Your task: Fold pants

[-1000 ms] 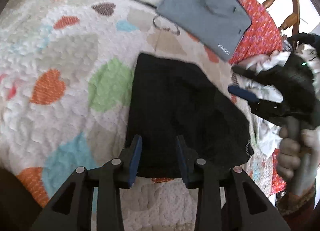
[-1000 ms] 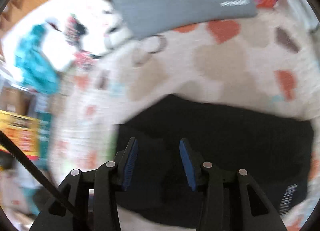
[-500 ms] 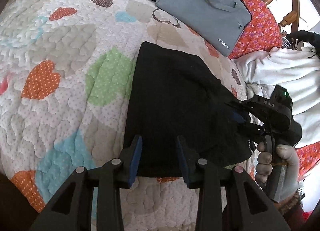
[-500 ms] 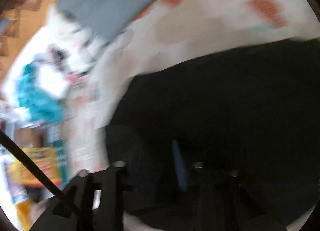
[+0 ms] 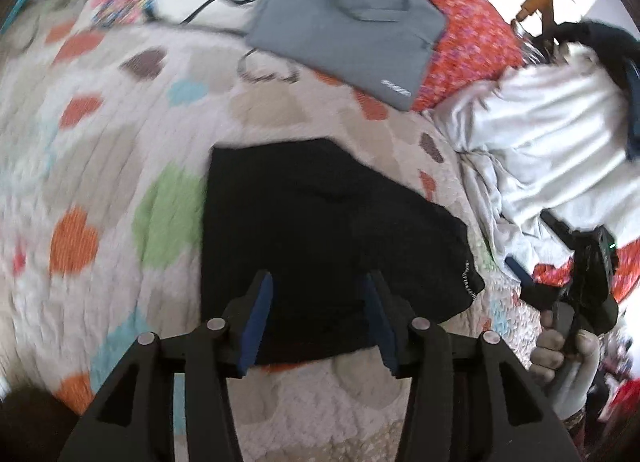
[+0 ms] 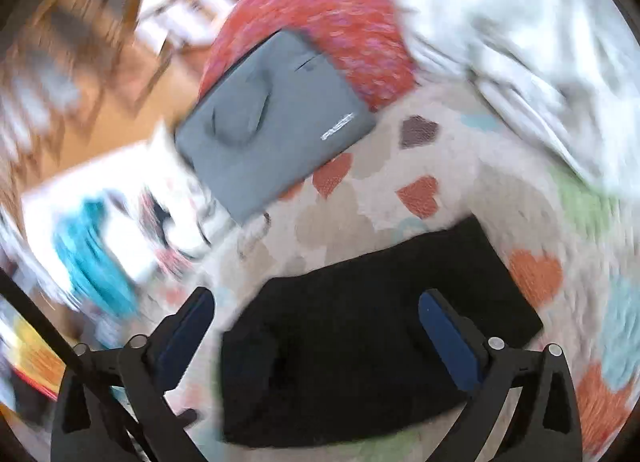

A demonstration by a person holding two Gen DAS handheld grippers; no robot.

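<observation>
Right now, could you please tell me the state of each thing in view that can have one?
Pants: folded into a flat rectangle on the quilt, held by neither gripper.
Left gripper: open, empty, over the pants' near edge.
Right gripper: wide open, empty, above the pants.
Gray bag: lying flat, partly on the red cushion.
White cloth: crumpled, unfolded.

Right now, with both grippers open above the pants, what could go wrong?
The pants are not square: one corner sticks out, so a further fold may come out crooked. The white laundry lies close and the right gripper could catch it. Both views are blurred, so a grab might miss the edge.
</observation>
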